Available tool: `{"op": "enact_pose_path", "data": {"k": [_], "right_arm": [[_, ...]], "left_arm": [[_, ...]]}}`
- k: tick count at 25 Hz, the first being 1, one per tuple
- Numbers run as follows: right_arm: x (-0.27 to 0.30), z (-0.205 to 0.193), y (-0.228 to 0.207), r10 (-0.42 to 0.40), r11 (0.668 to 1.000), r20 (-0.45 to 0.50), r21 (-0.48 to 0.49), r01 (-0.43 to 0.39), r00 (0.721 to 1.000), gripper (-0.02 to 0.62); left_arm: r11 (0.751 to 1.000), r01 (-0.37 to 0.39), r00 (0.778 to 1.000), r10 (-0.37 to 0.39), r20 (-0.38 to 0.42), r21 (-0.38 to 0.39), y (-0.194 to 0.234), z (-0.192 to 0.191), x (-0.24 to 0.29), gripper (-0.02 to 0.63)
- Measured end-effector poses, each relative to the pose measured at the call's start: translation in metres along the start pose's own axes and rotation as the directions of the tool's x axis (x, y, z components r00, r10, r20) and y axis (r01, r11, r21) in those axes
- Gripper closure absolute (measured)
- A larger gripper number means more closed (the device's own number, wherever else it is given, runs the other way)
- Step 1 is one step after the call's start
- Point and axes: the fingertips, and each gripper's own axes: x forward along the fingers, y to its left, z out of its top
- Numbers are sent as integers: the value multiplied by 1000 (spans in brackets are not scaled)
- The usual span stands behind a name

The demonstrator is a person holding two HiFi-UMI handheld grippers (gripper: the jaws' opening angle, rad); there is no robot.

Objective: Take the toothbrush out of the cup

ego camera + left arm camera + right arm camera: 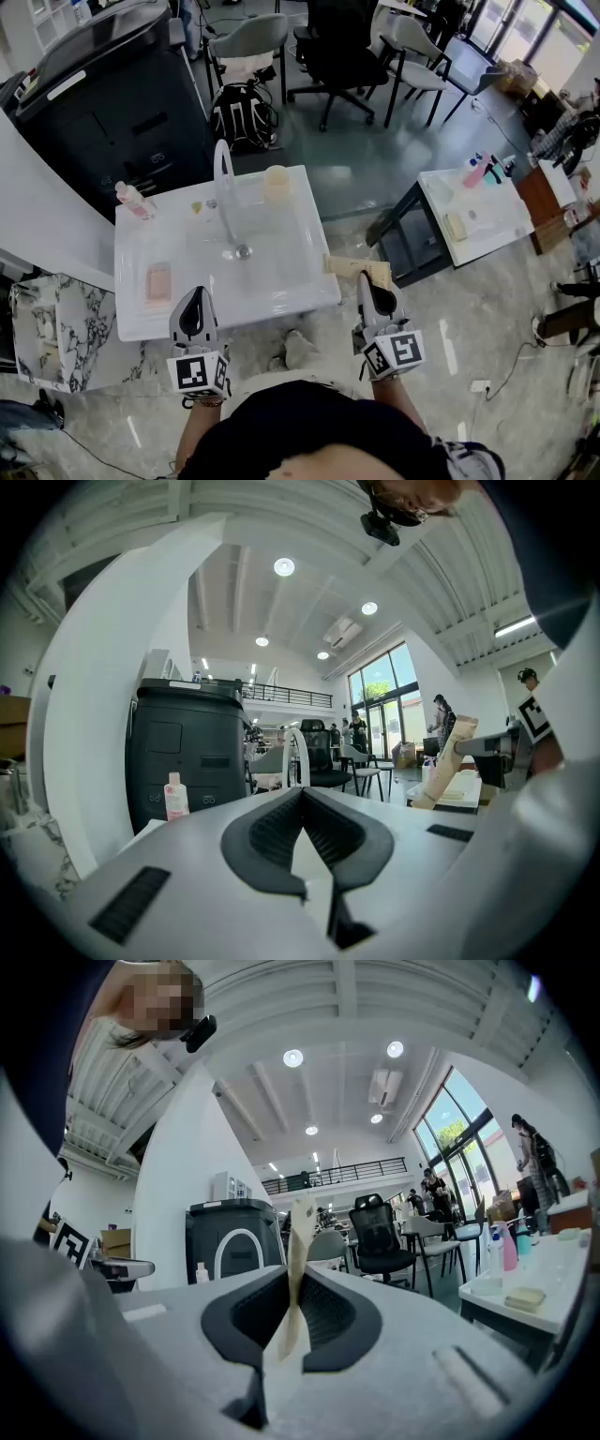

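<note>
my right gripper [367, 281] is clamped on a long, flat beige item that i take to be the toothbrush [356, 270]; the right gripper view shows its 2 jaws pressed against both flat faces. it sits just off the front right corner of the sink [281, 292], outside the basin. the cup [276, 183] stands at the back rim beside the faucet [221, 178], well apart from it, and i see nothing sticking out of the cup. so i judge the lift-out done, with only the put-down left.

the brush's long axis is steep and a little tilted in both gripper views. from the head view it runs from the jaws leftward, toward the sink corner. that lean matters next: wherever i lay it, the free end would touch first.

my left gripper [195, 305] has its jaws together on nothing. it hangs at the sink's front edge, far left of the brush, so the right hand is plainly the one to finish.
</note>
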Motion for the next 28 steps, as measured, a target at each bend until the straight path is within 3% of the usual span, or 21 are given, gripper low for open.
{"op": "enact_pose_path", "data": {"k": [28], "right_arm": [[13, -11, -11, 35, 999, -27, -3, -35, 999, 560]], "left_arm": [[998, -60, 998, 60, -6, 2, 0, -4, 1, 603]]}}
